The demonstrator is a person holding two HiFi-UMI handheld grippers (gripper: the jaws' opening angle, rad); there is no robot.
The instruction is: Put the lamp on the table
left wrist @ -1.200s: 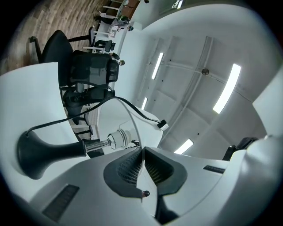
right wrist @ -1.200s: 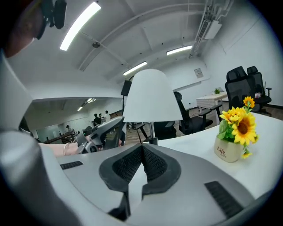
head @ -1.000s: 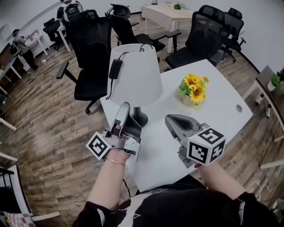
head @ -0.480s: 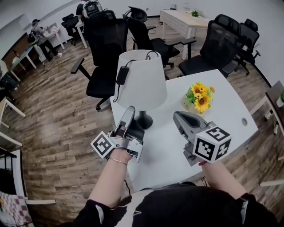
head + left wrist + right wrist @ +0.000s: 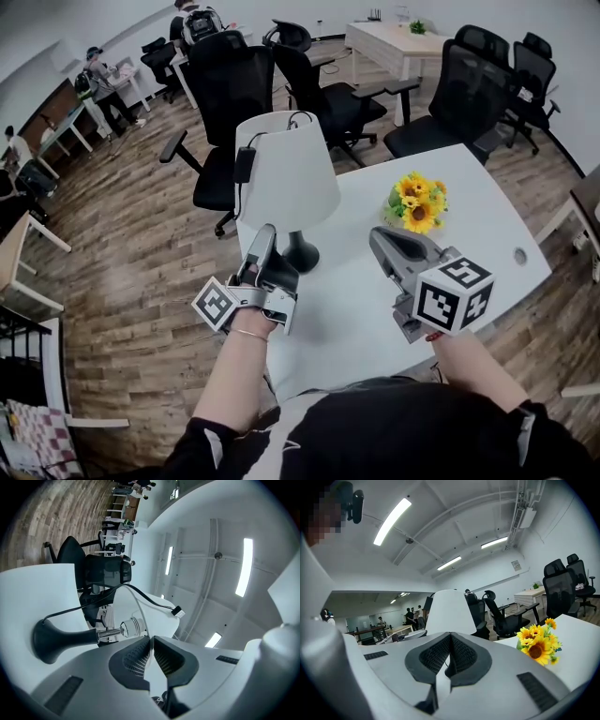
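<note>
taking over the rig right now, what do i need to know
Left gripper: jaws closed, apparently pinching the lamp by the lower rim of its shade.
Right gripper: shut, empty, held over the table, with the sunflowers beyond it.
Lamp: upright, base on the table near its left edge.
Done: lamp set down.
Left: release the shade and draw both grippers clear.

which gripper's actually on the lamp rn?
The left gripper: its jaws are closed on the lower rim of the white shade of the lamp. The right gripper is shut on nothing, clear of it, nearer the sunflowers.
</note>
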